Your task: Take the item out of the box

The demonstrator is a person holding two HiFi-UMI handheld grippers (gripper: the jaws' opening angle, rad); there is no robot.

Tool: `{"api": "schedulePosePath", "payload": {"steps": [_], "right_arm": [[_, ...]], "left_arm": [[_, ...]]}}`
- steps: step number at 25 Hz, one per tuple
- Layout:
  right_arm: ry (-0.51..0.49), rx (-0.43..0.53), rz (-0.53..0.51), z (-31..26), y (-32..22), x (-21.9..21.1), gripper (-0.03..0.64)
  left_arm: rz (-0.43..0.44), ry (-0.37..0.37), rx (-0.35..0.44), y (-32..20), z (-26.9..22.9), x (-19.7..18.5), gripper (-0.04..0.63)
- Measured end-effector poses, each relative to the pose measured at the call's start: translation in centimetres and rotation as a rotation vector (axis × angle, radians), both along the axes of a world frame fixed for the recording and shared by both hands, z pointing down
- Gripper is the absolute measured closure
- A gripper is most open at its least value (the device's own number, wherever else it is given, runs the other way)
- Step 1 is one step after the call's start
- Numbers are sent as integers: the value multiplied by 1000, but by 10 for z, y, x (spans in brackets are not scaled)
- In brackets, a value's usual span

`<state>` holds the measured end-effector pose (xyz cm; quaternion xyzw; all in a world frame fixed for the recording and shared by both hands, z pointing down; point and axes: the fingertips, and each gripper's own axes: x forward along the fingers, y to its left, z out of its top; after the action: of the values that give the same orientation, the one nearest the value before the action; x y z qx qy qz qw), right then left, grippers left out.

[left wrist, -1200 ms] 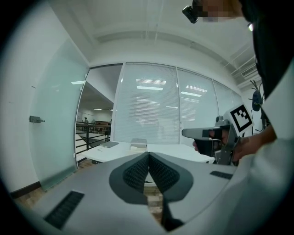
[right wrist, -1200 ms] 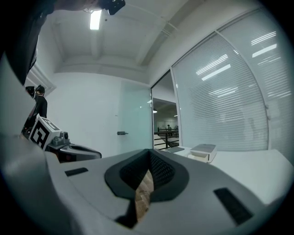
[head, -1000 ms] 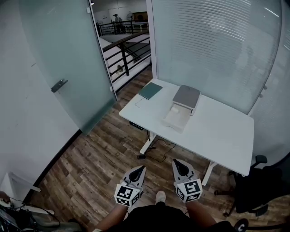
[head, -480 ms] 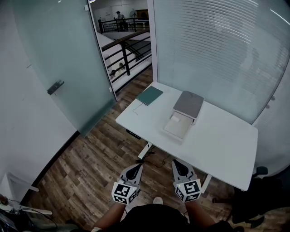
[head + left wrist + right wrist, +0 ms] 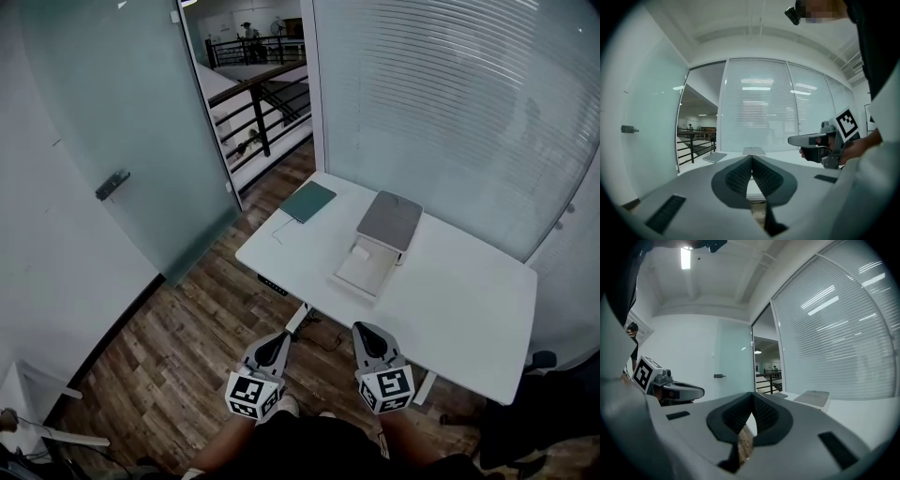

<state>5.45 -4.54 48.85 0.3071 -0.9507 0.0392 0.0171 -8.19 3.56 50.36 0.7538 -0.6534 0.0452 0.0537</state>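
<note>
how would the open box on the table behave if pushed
The box looks like thin, light cardboard, so it would probably slide on the smooth table. Its grey lid, folded back, may flop or shift the balance rearward.

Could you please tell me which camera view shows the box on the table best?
The head view: it looks down on the whole box, grey lid and white base. The left gripper view shows only a distant edge-on sliver; the right gripper view, just its lid side-on.
</note>
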Motion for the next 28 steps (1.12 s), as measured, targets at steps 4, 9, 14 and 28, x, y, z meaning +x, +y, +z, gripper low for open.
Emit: {"api": "schedulePosePath", "payload": {"steps": [4,9,14,28], "right_arm": [[9,5,14,1,-11,-6,611],[28,-1,41,5,-37,-18,611],[58,-4,63,8,-71,-37,611],[91,-9,165,10,-152,-101,611]], "left_arm": [[16,9,-8,-13,8,-6,584],[50,29,-19,-45,18,-19,584],[96,37,-20,-87,21,-36,584],[225,37,-52,-184,22,-105,584]]}}
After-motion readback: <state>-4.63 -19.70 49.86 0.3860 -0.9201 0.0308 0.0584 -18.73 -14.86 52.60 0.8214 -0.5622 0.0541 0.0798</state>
